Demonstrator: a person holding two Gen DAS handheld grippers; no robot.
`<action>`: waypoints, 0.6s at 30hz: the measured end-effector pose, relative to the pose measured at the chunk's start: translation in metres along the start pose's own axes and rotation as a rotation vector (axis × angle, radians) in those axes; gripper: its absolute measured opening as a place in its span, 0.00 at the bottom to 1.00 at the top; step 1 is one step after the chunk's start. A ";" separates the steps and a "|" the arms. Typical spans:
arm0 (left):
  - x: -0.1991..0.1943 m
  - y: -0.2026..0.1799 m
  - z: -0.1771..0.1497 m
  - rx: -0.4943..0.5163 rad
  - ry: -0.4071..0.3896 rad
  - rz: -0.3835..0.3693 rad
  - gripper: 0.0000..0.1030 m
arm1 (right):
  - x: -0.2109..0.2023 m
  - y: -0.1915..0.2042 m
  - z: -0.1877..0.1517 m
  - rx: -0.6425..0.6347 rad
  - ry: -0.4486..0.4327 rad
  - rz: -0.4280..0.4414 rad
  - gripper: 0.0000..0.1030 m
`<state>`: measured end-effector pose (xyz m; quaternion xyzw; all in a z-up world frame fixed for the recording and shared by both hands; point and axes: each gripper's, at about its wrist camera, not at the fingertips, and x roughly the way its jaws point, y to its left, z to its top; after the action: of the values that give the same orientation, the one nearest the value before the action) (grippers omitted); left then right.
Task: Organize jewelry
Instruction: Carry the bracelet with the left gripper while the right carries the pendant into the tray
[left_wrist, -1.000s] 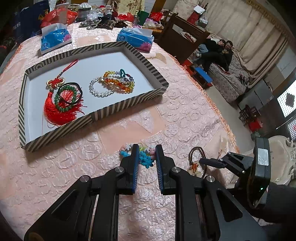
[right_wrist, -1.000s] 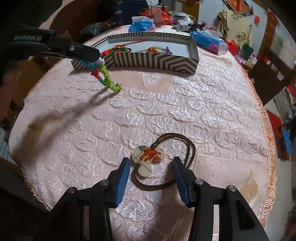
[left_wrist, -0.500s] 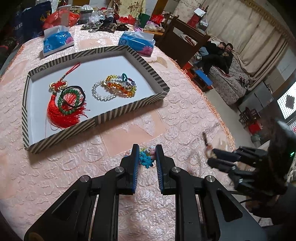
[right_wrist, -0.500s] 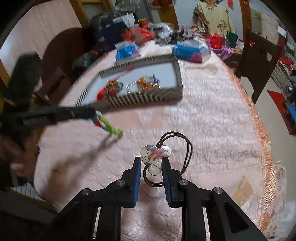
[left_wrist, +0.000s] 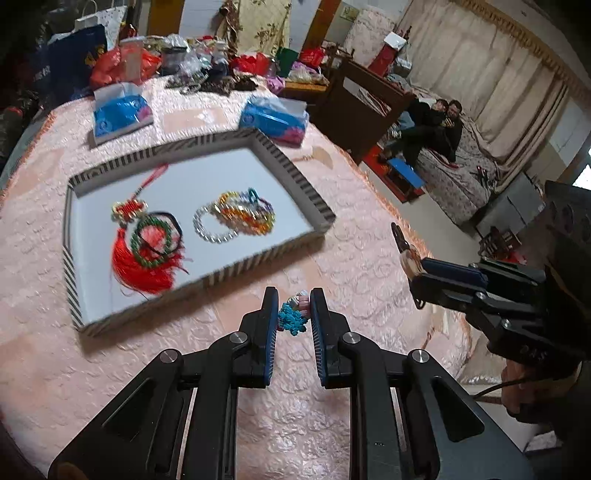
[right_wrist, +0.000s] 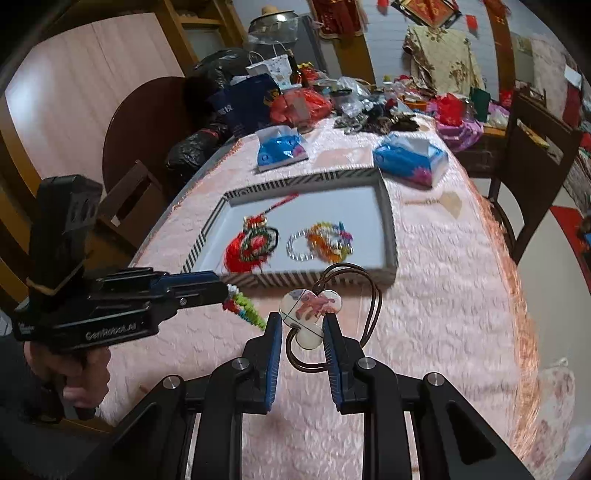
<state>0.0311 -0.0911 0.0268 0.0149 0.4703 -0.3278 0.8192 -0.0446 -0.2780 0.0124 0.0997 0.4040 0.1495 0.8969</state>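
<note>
My left gripper is shut on a multicoloured beaded bracelet, held above the pink tablecloth just in front of the striped tray; it shows in the right wrist view too. My right gripper is shut on a white heart pendant with a brown cord, lifted near the tray's front wall. The tray holds a red tassel knot, a green bead bracelet, a clear bead bracelet and an orange bead bracelet.
Two blue tissue packs lie behind the tray. Bags and clutter fill the table's far end. A dark wooden chair stands at the table's right side. The table edge drops off on the right.
My right gripper closed on the heart pendant and lifted it off the cloth toward the tray. My left gripper moved closer to the tray with the bracelet.
</note>
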 end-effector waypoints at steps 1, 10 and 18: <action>-0.002 0.002 0.003 -0.003 -0.007 0.004 0.15 | 0.000 0.000 0.005 -0.003 -0.005 0.004 0.21; -0.018 0.022 0.048 -0.027 -0.100 0.054 0.15 | 0.018 0.005 0.054 -0.041 -0.022 0.027 0.21; 0.002 0.051 0.094 -0.081 -0.121 0.107 0.15 | 0.044 0.000 0.089 -0.026 -0.009 0.038 0.21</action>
<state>0.1318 -0.0836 0.0629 -0.0131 0.4316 -0.2646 0.8623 0.0502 -0.2680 0.0399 0.0964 0.3960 0.1713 0.8970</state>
